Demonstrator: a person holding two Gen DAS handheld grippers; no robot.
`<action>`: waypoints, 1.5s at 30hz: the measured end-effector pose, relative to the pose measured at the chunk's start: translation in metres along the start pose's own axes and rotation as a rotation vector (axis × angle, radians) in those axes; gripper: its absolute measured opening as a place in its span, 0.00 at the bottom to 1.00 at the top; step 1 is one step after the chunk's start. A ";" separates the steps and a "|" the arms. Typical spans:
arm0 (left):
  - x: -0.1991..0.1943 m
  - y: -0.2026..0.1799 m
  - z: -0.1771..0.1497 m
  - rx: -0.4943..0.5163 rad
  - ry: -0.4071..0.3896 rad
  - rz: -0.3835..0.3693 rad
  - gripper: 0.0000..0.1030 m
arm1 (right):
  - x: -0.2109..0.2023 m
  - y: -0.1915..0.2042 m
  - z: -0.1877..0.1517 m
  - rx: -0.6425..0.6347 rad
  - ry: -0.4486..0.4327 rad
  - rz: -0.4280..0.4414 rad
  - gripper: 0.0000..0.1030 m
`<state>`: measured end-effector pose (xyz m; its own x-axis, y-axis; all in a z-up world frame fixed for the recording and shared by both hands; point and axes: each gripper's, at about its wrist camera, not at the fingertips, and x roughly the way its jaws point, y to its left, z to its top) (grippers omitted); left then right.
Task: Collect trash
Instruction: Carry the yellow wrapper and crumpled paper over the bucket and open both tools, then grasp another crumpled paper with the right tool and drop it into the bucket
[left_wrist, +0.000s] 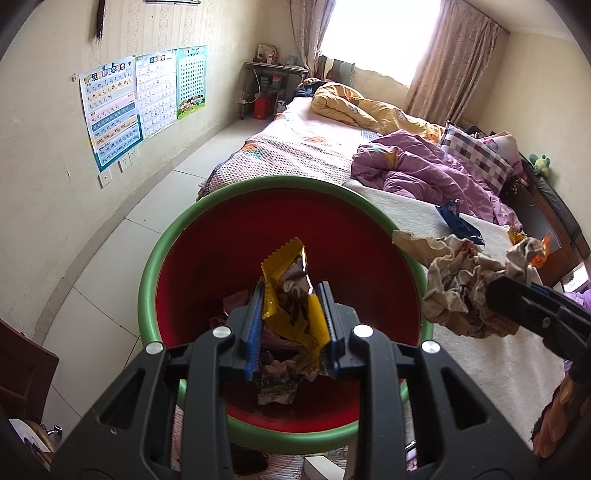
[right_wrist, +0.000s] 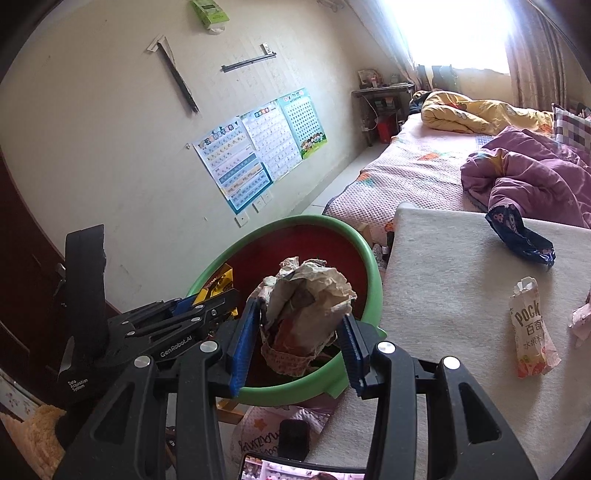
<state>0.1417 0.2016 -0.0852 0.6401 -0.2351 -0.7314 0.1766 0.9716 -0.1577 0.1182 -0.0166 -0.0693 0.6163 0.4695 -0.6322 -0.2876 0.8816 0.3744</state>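
A green-rimmed bin with a red inside (left_wrist: 147, 280) (right_wrist: 373, 280) stands beside the bed and holds several crumpled wrappers. My left gripper (left_wrist: 291, 295) is shut on a yellow snack wrapper (left_wrist: 291, 291) and holds it over the bin's opening; it also shows in the right wrist view (right_wrist: 207, 301). My right gripper (right_wrist: 301, 306) is shut on a crumpled paper wad (right_wrist: 314, 299) (left_wrist: 461, 288) at the bin's right rim. A dark blue wrapper (right_wrist: 524, 240) (left_wrist: 460, 223) and a white Pocky packet (right_wrist: 532, 332) lie on the white blanket (right_wrist: 443, 295).
The bed carries a purple quilt (left_wrist: 424, 173), a yellow quilt (left_wrist: 354, 107) and a checked pillow (left_wrist: 476, 151). Posters (left_wrist: 114, 110) hang on the left wall. A phone (right_wrist: 303, 469) lies at the blanket's near edge. A pink scrap (right_wrist: 581, 321) lies at the far right.
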 end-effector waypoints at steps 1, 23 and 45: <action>0.001 0.001 0.000 0.000 0.001 0.001 0.26 | 0.001 0.000 0.000 0.000 0.002 0.001 0.40; -0.004 -0.003 -0.002 -0.026 -0.024 0.060 0.59 | -0.002 -0.006 -0.006 0.000 0.009 0.076 0.51; -0.021 -0.108 -0.014 0.014 -0.094 0.040 0.61 | -0.087 -0.109 -0.042 0.118 0.008 -0.006 0.61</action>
<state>0.0982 0.1024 -0.0621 0.7143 -0.1983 -0.6711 0.1595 0.9799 -0.1198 0.0652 -0.1513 -0.0839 0.6119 0.4647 -0.6400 -0.1954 0.8729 0.4471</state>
